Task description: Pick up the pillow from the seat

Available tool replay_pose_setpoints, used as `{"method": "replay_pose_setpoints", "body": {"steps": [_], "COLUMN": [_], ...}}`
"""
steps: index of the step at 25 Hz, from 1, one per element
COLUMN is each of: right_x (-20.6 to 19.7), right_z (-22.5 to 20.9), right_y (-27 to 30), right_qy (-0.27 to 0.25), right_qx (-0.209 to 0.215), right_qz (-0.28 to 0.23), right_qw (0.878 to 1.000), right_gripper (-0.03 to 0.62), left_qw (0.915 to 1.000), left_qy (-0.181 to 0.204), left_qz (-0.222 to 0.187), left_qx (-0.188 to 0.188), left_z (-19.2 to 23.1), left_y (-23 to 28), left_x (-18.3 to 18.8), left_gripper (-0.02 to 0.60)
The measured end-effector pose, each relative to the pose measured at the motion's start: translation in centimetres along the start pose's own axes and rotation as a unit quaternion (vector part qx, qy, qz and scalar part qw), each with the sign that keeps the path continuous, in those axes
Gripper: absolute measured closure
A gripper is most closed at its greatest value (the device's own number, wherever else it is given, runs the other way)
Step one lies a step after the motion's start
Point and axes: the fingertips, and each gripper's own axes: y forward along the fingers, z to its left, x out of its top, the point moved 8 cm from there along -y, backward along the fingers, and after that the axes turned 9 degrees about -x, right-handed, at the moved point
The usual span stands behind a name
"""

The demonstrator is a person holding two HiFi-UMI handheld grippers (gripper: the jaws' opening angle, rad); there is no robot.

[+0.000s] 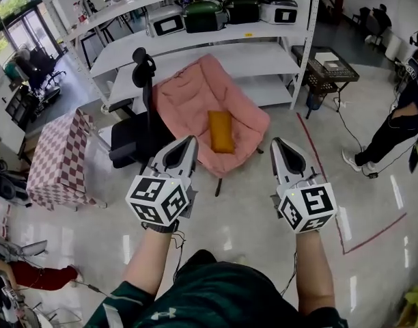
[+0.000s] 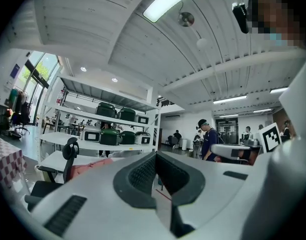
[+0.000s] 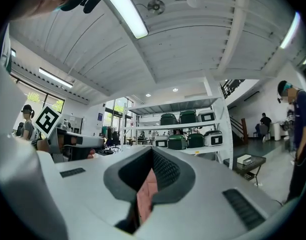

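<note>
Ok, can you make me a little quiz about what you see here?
1. True or false: the pillow lies on the pink seat, and nothing is holding it.
2. What stands next to the pink seat? A) a black office chair B) a bicycle C) a fridge
3. One word: are the jaws of the right hand-held gripper open or shut?

Key: 1 true; 2 A; 3 shut.
</note>
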Motion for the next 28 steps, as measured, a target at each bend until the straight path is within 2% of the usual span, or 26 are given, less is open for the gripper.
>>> {"method": "replay_pose_setpoints", "body": {"steps": [7, 12, 18, 28], "right_x": [-1.2, -2.6, -4.7, -8.7], "right_z": [-1.3, -1.2, -0.2, 3.6], "right_y": [1.3, 4.1, 10.4, 24.1], "right_qy": [0.007, 0.004, -0.005, -0.016], "right_qx": [0.005, 0.01, 0.017, 0.022], "right_qz": [0.006, 0.024, 0.048, 0.09], "right_qw": [1.0, 1.0, 0.999, 0.996], "right_gripper": [0.592, 0.592, 0.592, 0.592], "left_qw": [1.0, 0.9999, 0.9997, 0.9995], "left_qy": [0.0, -0.008, -0.016, -0.022], "left_qz": [0.004, 0.007, 0.011, 0.02], "left_qx": [0.004, 0.007, 0.015, 0.012], "left_z": [0.4, 2.6, 8.4, 21.6], "left_y": [1.7, 3.4, 6.3, 11.4], "left_x": [-0.9, -2.0, -3.2, -4.8], "left_gripper": [0.577, 0.577, 0.577, 0.577]}}
